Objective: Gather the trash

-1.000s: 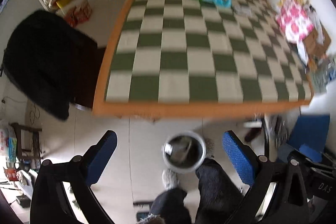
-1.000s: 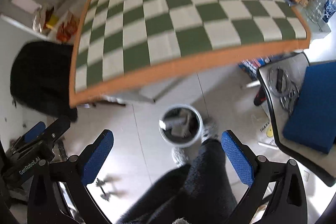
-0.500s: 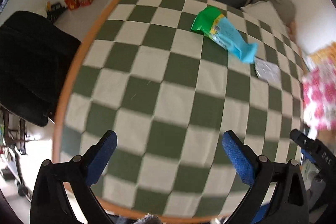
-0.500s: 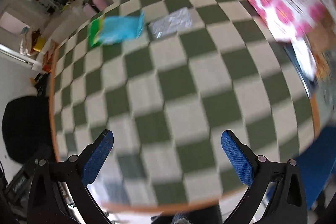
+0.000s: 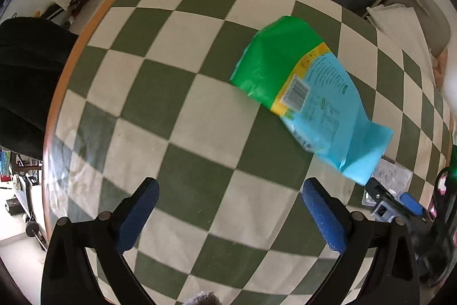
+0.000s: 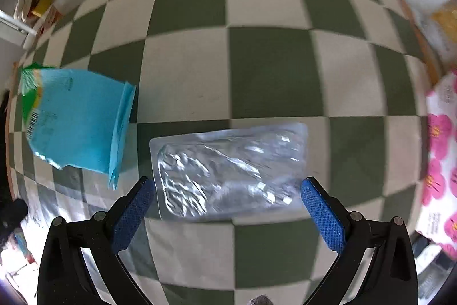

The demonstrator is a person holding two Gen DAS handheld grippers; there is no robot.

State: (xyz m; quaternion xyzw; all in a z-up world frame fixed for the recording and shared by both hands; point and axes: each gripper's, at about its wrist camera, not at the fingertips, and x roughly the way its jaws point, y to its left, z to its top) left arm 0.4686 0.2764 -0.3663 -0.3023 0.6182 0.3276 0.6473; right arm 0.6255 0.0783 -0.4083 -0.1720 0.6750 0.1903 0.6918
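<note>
Both tools are spread wide and hold nothing. The right gripper hovers over the green-and-cream checked tablecloth, its blue textured pads flanking the near edge of a flat, crinkled clear plastic wrapper. The left gripper hangs over bare cloth; the green, yellow and light-blue printed plastic bag lies ahead of it and to its right, outside the jaw line.

**Risks**

- The clear wrapper lies flat on the cloth. Closing across its width is likely to buckle the film or slide it out from between the pads rather than pinch it.
- A low approach may catch the tablecloth together with the film and drag the cloth.
- The two pieces of trash lie just beside each other. With both tools converging, contact between them is possible.
- Both views carry motion blur; edge positions are uncertain.

**View differences**

- The right wrist view shows the whole clear wrapper and a white sheet with pink flowers at the right edge. The left wrist view shows only a corner of the wrapper, behind the bag.
- The left wrist view shows the bag's green end, the orange table edge and a black chair back beyond it, plus part of the other tool at far right.
</note>
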